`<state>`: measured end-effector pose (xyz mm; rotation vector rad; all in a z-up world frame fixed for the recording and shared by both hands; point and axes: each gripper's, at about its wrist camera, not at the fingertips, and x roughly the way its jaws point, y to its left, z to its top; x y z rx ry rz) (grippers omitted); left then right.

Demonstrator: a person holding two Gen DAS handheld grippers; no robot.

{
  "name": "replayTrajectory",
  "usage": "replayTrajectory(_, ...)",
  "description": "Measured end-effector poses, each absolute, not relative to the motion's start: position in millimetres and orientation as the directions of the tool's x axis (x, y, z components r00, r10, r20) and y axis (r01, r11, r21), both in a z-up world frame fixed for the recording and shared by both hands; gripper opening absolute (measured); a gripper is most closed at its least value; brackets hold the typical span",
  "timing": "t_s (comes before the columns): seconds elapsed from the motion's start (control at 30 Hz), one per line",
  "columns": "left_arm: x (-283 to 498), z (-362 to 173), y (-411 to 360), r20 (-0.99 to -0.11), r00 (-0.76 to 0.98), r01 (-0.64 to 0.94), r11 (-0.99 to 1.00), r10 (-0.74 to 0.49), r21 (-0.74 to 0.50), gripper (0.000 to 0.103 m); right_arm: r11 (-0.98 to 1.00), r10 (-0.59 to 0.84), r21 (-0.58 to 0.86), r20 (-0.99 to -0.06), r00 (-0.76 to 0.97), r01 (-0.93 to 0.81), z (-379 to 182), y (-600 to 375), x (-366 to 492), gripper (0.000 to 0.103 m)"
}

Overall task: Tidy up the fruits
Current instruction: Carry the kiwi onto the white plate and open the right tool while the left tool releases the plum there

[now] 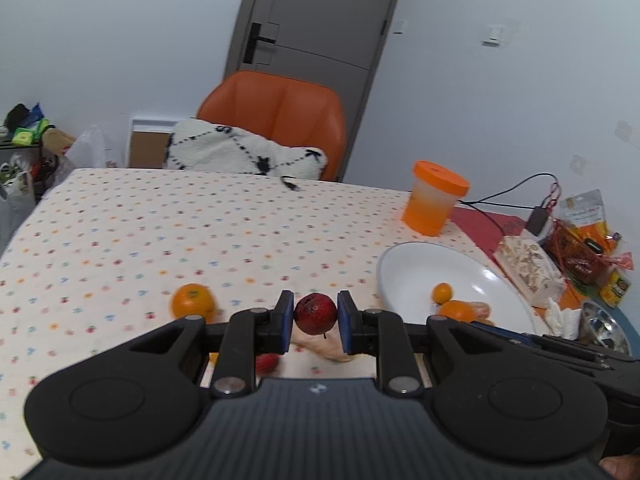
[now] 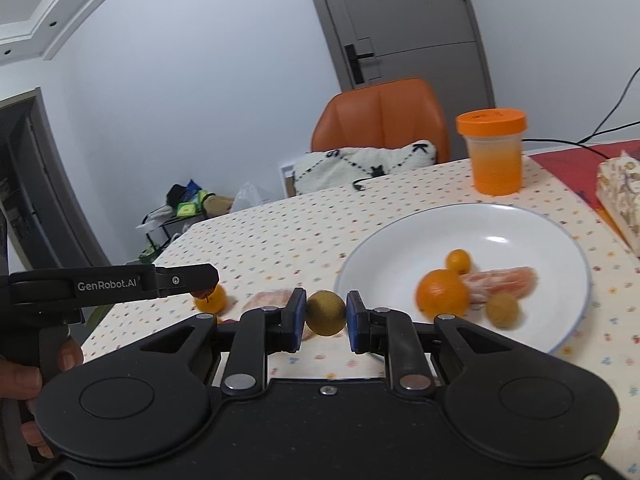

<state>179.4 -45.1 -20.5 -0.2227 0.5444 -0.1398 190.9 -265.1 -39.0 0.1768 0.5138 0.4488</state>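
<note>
Left hand-held gripper (image 1: pixel 316 320): clamped on a dark red fruit (image 1: pixel 315 313), raised above the surface (image 1: pixel 200 224), left of the white plate (image 1: pixel 404 264).
Right hand-held gripper (image 2: pixel 326 316): clamped on a brownish-yellow round fruit (image 2: pixel 325 313), just left of the plate's rim.
On the plate: an orange (image 2: pixel 442 293), a small orange fruit (image 2: pixel 458 261), peeled citrus segments (image 2: pixel 504 280), another brownish fruit (image 2: pixel 502 309).
Left of the plate: a loose orange (image 1: pixel 192 301) on the surface.
Behind the plate: an orange-lidded jar (image 1: pixel 434 203).

Two oranges (image 2: pixel 443 293) (image 2: pixel 211 299); two brown fruits (image 2: pixel 326 313) (image 2: pixel 503 309); one red fruit (image 1: pixel 315 313); one kumquat (image 2: pixel 458 261); one plate (image 2: pixel 384 248).
</note>
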Motion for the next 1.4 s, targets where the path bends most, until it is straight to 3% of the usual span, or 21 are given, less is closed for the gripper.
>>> replayTrajectory(0.57,205.3,-11.1,-117.2,-0.483,0.811,0.237,0.940,-0.330,-0.244,0.021,0.934,0.327,0.276,-0.402,0.855,-0.227,-33.2,-330.9,181.6,0.020)
replayTrajectory(1.4,247.7,-30.1,-155.0,-0.548,0.776,0.233,0.949,-0.313,-0.213,0.022,0.935,0.292,0.311,-0.396,0.871,-0.172,-43.9,-364.4,202.6,0.020)
